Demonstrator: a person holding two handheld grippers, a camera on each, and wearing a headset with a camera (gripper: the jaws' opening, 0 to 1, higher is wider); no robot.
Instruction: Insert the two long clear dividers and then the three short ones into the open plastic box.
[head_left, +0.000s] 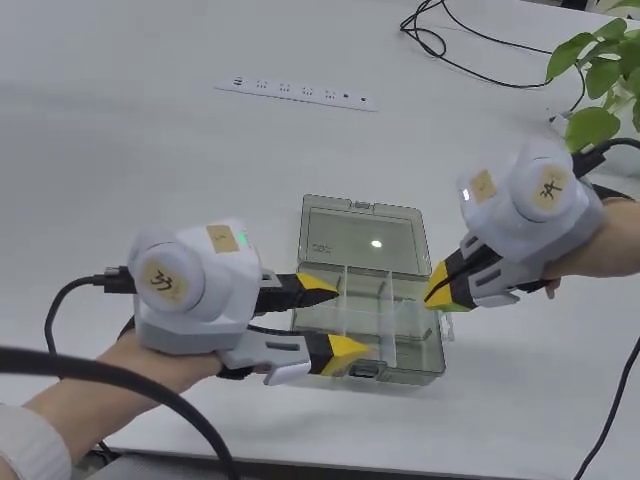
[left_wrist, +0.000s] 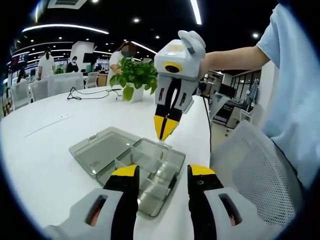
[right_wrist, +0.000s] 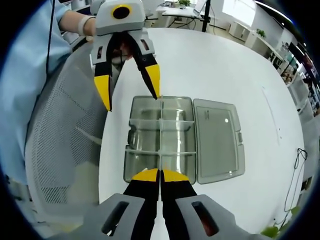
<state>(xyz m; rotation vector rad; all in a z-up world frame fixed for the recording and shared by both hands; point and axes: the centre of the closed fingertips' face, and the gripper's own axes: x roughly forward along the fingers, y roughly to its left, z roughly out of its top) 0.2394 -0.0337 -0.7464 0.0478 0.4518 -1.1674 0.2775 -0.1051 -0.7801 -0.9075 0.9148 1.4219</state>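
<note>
Table: white top (head_left: 150, 170) that carries everything; black cables (head_left: 470, 55) trail across its far right corner
Chair: grey mesh seat (right_wrist: 65, 150) pushed in beside the table edge, seen in the right gripper view
Plant: green leaves (head_left: 600, 70) at the far right of the table, well apart from the box
Box: clear plastic box (head_left: 410, 366) in the middle of the table, near the front edge and open
Lid: lid (head_left: 345, 235) folded back flat on the table, on the far side of the box
Left gripper: left gripper (head_left: 333, 320) held level at the box's left end, jaws spread wide; one yellow tip is over the rim, the other by the front wall
Right gripper: right gripper (head_left: 435, 296) angled down to the right rim of the box, jaws pressed together; whether a clear piece is pinched there cannot be told
Power strip: white strip (head_left: 295, 93) lying far back on the table
Dividers: clear dividers (right_wrist: 161, 135) stand upright in the box; one runs down the middle, others cross it into compartments
</note>
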